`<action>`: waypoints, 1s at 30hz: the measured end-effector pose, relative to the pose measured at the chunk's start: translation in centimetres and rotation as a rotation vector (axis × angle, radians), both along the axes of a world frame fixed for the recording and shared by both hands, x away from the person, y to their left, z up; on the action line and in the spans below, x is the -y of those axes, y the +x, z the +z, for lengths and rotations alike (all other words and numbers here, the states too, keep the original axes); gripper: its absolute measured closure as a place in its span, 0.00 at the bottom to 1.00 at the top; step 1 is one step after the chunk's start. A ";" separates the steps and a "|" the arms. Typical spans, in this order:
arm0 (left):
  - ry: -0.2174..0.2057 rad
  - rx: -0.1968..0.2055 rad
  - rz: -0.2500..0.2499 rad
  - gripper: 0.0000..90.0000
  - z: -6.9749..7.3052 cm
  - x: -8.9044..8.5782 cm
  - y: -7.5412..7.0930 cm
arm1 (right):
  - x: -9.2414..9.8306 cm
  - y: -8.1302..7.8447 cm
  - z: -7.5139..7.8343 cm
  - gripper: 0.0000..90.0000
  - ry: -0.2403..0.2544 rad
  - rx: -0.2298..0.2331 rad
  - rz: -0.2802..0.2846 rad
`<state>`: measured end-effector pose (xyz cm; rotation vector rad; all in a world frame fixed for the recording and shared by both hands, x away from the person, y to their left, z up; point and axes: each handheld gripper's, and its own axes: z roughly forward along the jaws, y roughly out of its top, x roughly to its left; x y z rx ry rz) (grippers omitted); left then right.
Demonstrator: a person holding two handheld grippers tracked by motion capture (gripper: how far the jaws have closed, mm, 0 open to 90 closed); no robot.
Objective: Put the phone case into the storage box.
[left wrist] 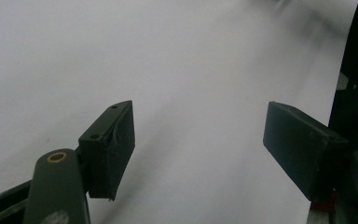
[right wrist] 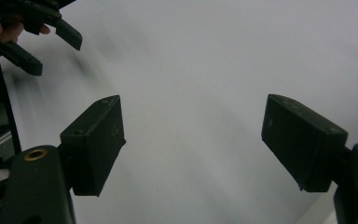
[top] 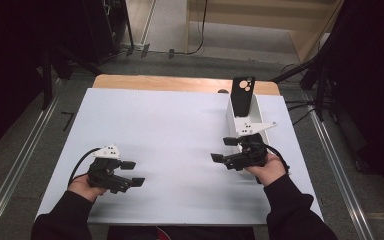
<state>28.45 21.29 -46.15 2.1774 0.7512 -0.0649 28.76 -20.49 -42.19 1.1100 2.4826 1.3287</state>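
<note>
Two grippers are in my hands, both with jaws apart and nothing between them. My left gripper (top: 133, 172) rests low over the near left part of the white rectangular table sheet (top: 170, 145), its pads facing only bare white surface; I judge it is parked there to stay out of the way. My right gripper (top: 224, 149) points leftward across the sheet, and beyond its far side, just behind its grey plate, stands the white open box (top: 240, 112) with a black phone case with round camera cut-outs (top: 242, 96) propped upright in it. The case leans against the box's wall, so its top edge sticks up free, which I judge makes it easy to pinch. My right hand (top: 267, 170) is the nearer one, so I would expect it to do the reaching.
</note>
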 end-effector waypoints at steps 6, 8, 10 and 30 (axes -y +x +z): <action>-0.006 0.000 0.002 0.27 0.1 -0.2 -0.1 | 0.1 -0.7 -0.6 0.24 0.005 -0.012 0.004; -0.005 0.000 0.002 0.27 0.2 -0.2 -0.1 | 0.2 -1.0 -0.8 0.25 0.007 -0.016 0.009; -0.006 0.001 -0.001 0.27 0.2 -0.2 -0.1 | 0.3 -1.3 -1.0 0.26 0.003 -0.018 0.010; -0.006 0.004 0.000 0.27 0.2 -0.3 -0.5 | 1.0 -4.2 -3.3 0.25 -0.004 -0.010 0.083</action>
